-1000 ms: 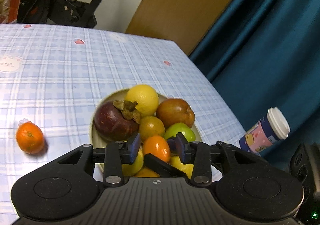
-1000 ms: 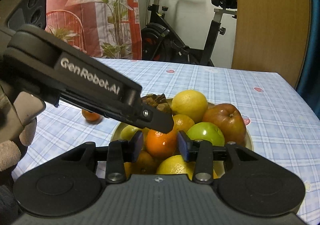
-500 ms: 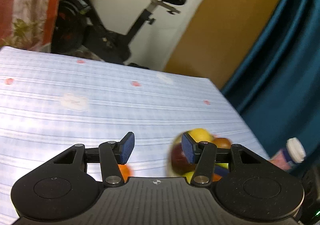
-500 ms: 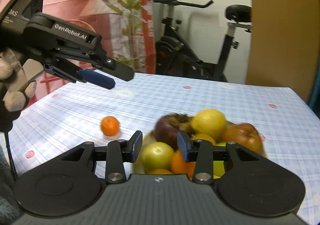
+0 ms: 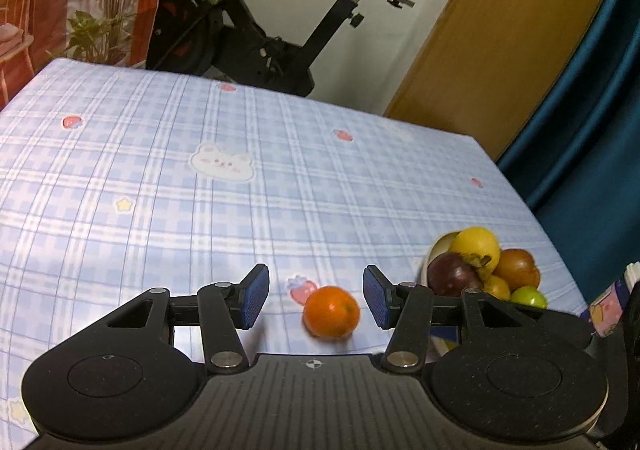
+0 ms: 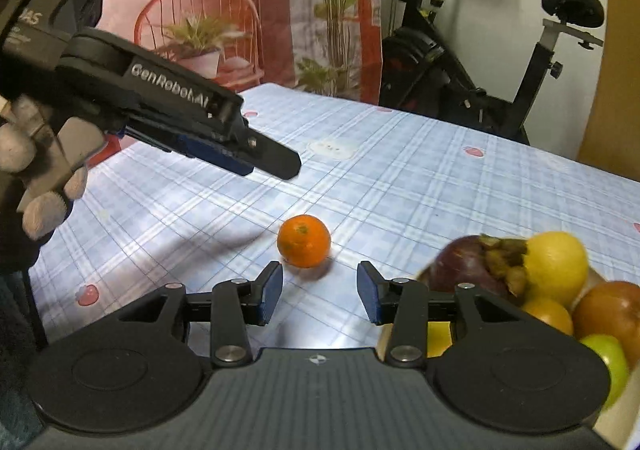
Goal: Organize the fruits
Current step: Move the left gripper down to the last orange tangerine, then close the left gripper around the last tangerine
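A loose orange mandarin [image 5: 331,312] lies on the blue checked tablecloth, also seen in the right wrist view [image 6: 304,240]. My left gripper [image 5: 316,302] is open and empty, with the mandarin between its fingers and nearer the right one. My right gripper [image 6: 319,292] is open and empty, just short of the mandarin. A bowl [image 5: 440,246] piled with fruit stands to the right: a lemon [image 5: 476,250], a mangosteen [image 5: 454,278], a brown apple [image 5: 516,270], a green apple [image 5: 528,297]. The left gripper's body [image 6: 172,114] hangs above the table in the right wrist view.
A printed white-lidded cup [image 5: 612,302] stands at the table's right edge beside the bowl. An exercise bike [image 5: 260,34] and a wooden door [image 5: 500,42] lie beyond the far edge. A blue curtain [image 5: 592,130] hangs on the right.
Both grippers have pulled back from the bowl and swung left toward the loose mandarin. The left gripper's fingers opened wider and the mandarin now sits between them.
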Available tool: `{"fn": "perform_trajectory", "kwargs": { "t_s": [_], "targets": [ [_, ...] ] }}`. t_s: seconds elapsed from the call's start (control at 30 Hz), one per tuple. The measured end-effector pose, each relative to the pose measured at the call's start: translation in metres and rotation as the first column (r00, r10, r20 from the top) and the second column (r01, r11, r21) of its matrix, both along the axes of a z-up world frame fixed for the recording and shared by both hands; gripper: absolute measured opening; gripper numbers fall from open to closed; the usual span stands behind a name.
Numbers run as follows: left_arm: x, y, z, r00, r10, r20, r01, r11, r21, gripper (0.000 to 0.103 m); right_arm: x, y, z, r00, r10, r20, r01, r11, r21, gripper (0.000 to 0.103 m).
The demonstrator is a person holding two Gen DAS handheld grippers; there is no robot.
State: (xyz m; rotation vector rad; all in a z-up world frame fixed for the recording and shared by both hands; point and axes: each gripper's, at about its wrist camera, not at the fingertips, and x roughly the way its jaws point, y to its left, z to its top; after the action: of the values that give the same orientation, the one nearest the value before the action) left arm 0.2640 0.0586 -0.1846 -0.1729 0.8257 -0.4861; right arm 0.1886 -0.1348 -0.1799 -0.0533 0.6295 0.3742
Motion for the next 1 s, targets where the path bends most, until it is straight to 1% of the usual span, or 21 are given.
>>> {"fn": "perform_trajectory", "kwargs": {
  "t_s": [0.07,0.33,0.5,0.73,1.0],
  "targets": [
    [-0.003,0.005,-0.003,1.000,-0.003,-0.010,0.003,1.000,-0.002,0.055,0.006,0.004,-0.003,1.000,-0.002,-0.011,0.002,1.000,-0.004,0.047],
    [-0.001,0.009,-0.008,0.999,-0.021,-0.028,0.020,0.999,-0.036,0.055,0.028,0.018,-0.011,0.999,0.007,-0.034,-0.008,1.000,-0.024,0.047],
    [0.000,0.012,-0.016,0.999,-0.028,-0.042,0.026,0.998,-0.053,0.055,0.034,0.025,-0.014,0.999,0.004,-0.040,-0.005,0.999,-0.036,0.047],
    [-0.001,0.010,-0.024,0.997,-0.054,-0.063,0.049,0.996,-0.070,0.055,0.039,0.026,-0.018,0.999,0.003,-0.049,-0.004,1.000,-0.027,0.047],
    [0.005,-0.003,-0.035,0.994,-0.075,-0.076,0.070,0.995,-0.065,0.053,0.041,0.025,-0.021,0.999,-0.001,-0.052,0.000,1.000,-0.011,0.047]
  ]
}}
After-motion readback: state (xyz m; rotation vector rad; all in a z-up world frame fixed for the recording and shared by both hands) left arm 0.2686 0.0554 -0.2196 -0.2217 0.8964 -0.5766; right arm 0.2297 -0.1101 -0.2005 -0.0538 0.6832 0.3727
